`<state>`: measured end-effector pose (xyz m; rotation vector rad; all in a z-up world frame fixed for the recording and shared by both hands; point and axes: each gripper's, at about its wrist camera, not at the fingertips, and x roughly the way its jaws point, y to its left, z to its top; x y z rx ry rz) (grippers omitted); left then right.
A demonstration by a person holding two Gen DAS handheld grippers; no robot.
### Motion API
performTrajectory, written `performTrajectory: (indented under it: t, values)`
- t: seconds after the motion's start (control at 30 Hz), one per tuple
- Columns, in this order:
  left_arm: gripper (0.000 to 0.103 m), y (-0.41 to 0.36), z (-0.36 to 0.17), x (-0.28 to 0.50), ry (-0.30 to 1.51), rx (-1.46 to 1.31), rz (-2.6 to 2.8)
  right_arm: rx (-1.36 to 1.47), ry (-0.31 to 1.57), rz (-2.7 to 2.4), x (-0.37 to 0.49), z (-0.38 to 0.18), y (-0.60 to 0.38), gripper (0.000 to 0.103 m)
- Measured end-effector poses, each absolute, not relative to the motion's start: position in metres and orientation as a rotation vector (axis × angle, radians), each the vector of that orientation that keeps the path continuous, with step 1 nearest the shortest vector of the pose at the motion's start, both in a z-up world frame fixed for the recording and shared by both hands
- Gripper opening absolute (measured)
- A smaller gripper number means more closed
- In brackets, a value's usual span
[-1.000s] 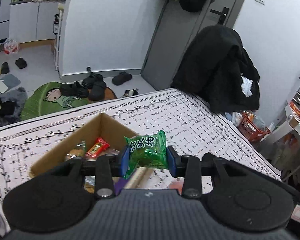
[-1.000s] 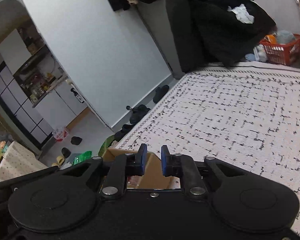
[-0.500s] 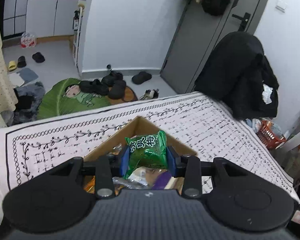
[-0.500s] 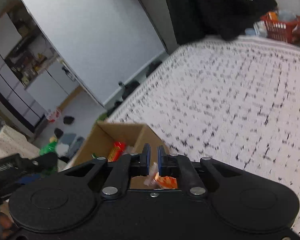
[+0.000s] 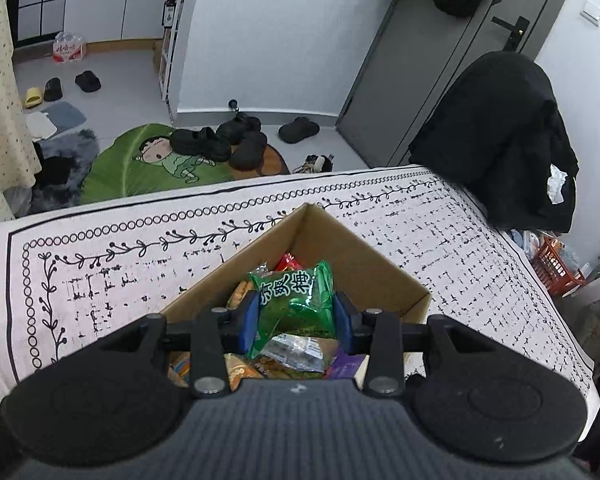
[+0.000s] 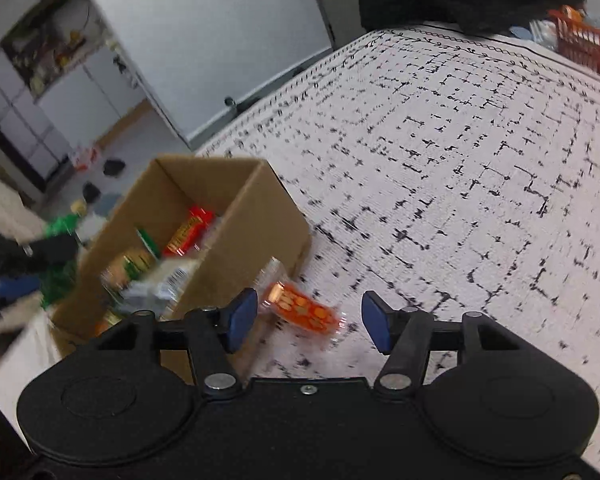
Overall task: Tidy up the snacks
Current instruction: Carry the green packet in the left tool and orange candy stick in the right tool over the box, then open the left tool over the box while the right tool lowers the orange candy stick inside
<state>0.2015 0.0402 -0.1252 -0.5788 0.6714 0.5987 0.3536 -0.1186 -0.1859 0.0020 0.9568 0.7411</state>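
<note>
orange snack (image 6: 302, 310) between open right claw (image 6: 309, 322) pads

Home entryway: shoes (image 5: 216, 142), door (image 5: 428, 60).

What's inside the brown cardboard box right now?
The brown cardboard box holds loose snack packets: a red-and-yellow wrapped bar, a silver barcoded wrapper, orange packets. The green packet clamped in the left gripper hides the middle; the box floor is covered.
</note>
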Motion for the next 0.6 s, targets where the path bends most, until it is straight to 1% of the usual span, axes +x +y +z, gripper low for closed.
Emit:
performTrajectory:
  t: [0.17,0.43,0.47,0.5,0.53,0.57,0.6]
  values:
    - [0.039,0.047,-0.133,0.204,0.682,-0.598,0.6,-0.12,0.978,0.758,0.352,-0.203,-0.105,0.058]
    - [0.039,0.055,-0.148,0.212,0.709,-0.642,0.587,-0.199,0.95,0.752,0.355,-0.216,-0.089,0.057]
    - [0.039,0.055,-0.15,0.213,0.712,-0.644,0.583,-0.206,0.946,0.753,0.356,-0.216,-0.088,0.055]
    - [0.039,0.056,-0.151,0.214,0.715,-0.647,0.58,-0.214,0.944,0.756,0.358,-0.219,-0.085,0.047]
    - [0.039,0.056,-0.152,0.215,0.719,-0.651,0.576,-0.222,0.943,0.763,0.358,-0.22,-0.083,0.043]
    - [0.039,0.057,-0.153,0.217,0.724,-0.655,0.573,-0.227,0.94,0.775,0.358,-0.22,-0.083,0.033]
    - [0.04,0.058,-0.154,0.218,0.73,-0.661,0.568,-0.227,0.936,0.783,0.358,-0.22,-0.082,0.031]
